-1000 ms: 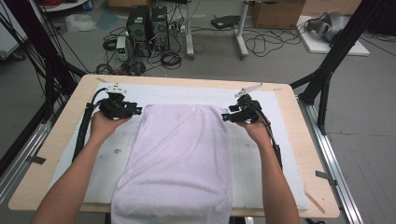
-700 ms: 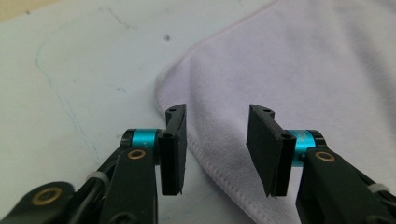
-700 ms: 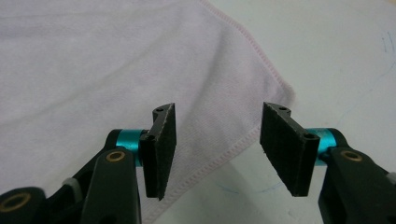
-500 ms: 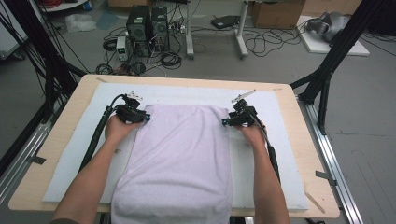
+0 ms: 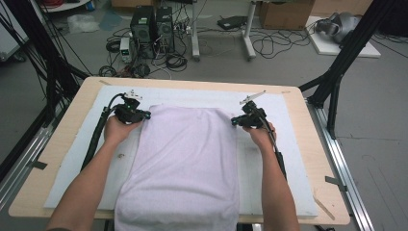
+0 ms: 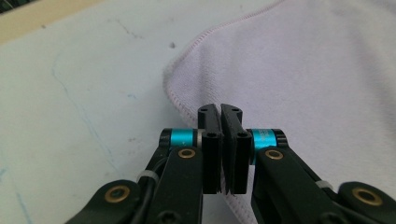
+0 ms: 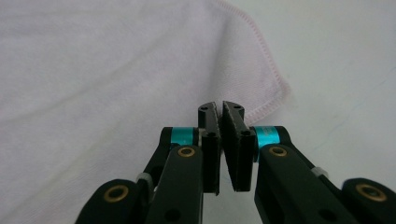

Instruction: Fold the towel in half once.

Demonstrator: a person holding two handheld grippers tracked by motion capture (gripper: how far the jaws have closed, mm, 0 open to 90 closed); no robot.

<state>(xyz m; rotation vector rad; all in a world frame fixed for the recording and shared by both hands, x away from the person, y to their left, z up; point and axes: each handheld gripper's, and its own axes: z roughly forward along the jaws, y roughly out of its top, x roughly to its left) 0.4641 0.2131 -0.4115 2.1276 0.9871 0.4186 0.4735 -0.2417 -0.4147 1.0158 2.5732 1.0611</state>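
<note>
Both grippers' jaws just closed: left gripper [image 5: 142, 114] pinches pale lilac terry towel [image 5: 185, 163] at its 10 o'clock corner, right gripper [image 5: 234, 121] at 2 o'clock; towel flat mid-table.

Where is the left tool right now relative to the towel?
In the high view, the left tool sits at the far-left corner of the pale towel, shut on its hemmed edge, over the white mat.
</note>
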